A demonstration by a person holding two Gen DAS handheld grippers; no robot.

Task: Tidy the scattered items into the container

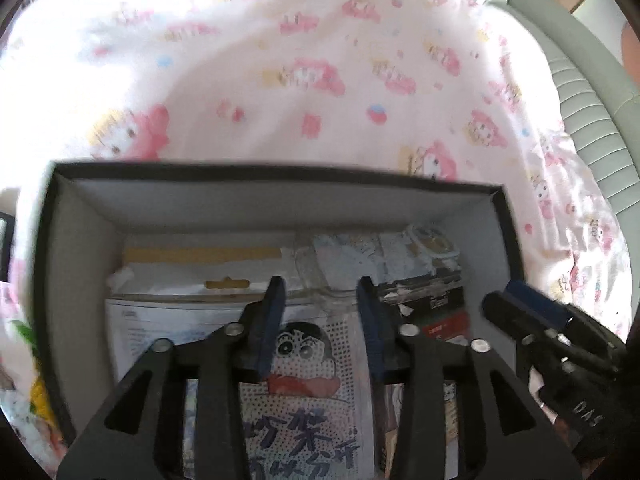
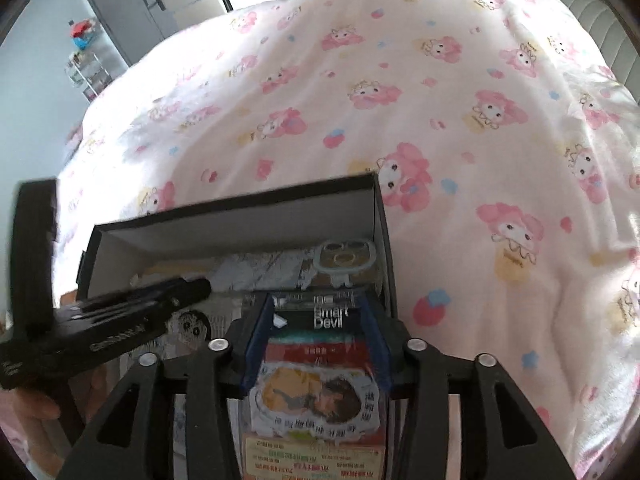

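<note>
A black box (image 1: pixel 276 178) with a grey inside sits on the bed; it also shows in the right wrist view (image 2: pixel 240 210). It holds flat packets, a cartoon-face packet (image 1: pixel 304 364) and a phone case (image 2: pixel 346 258). My left gripper (image 1: pixel 320 292) is open over the box, with the cartoon-face packet below its fingers. My right gripper (image 2: pixel 314 304) holds a "Smart Devil" packet (image 2: pixel 320 360) between its fingers, over the right end of the box. The right gripper shows at the right of the left wrist view (image 1: pixel 516 296). The left gripper shows at the left of the right wrist view (image 2: pixel 120 312).
The bed is covered by a pink cartoon-print blanket (image 2: pixel 440 120). A padded grey headboard (image 1: pixel 580 92) stands at the right. A grey door (image 2: pixel 120 8) and a small shelf (image 2: pixel 86 68) stand at the far left. Coloured items (image 1: pixel 36 396) lie left of the box.
</note>
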